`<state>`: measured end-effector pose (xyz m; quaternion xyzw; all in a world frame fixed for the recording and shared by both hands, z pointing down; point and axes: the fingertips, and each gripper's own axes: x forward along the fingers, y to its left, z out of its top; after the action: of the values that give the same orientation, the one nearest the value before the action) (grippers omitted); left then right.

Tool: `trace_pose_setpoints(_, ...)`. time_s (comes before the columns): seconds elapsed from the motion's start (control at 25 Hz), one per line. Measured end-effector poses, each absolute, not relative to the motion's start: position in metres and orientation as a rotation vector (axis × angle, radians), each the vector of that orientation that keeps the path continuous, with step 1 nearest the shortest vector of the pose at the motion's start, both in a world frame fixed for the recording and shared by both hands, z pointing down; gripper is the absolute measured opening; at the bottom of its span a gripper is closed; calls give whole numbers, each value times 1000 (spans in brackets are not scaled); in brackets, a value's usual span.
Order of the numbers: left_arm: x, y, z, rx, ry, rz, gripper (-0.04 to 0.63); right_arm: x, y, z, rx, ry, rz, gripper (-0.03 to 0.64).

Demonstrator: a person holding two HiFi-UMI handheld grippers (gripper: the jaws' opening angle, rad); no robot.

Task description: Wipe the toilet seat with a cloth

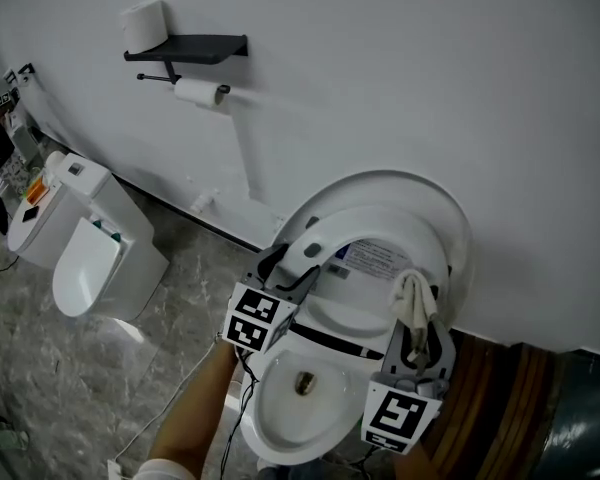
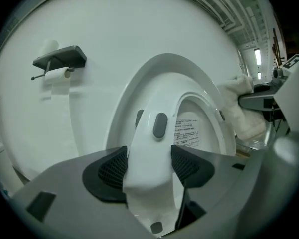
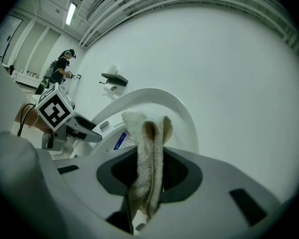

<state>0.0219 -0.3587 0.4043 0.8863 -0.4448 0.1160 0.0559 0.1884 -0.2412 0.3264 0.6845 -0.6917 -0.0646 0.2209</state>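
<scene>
The white toilet [image 1: 300, 408] stands with its lid [image 1: 400, 183] up against the wall. The seat ring [image 1: 315, 248] is lifted, and its left side passes between the jaws of my left gripper [image 1: 285, 265]. In the left gripper view the seat [image 2: 157, 108] runs between the two dark pads of my left gripper [image 2: 149, 169], which stands open wide and is not pressing on it. My right gripper [image 1: 416, 330] hovers over the right side of the bowl, shut on a folded beige cloth [image 1: 412, 303]. The cloth [image 3: 149, 148] sticks up between that gripper's [image 3: 148, 172] pads.
A second white toilet [image 1: 80, 258] stands at the left. On the wall are a dark shelf [image 1: 190, 48] and a paper roll [image 1: 200, 93]. A cable trails over the grey marble floor. Brown wooden boards [image 1: 490, 398] lie to the right. A person [image 3: 60, 68] stands far off.
</scene>
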Motion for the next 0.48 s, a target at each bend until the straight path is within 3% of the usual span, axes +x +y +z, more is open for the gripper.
trace_pose_setpoints(0.48, 16, -343, 400, 2692, -1379, 397, 278, 180, -226, 297, 1901, -2007, -209, 100)
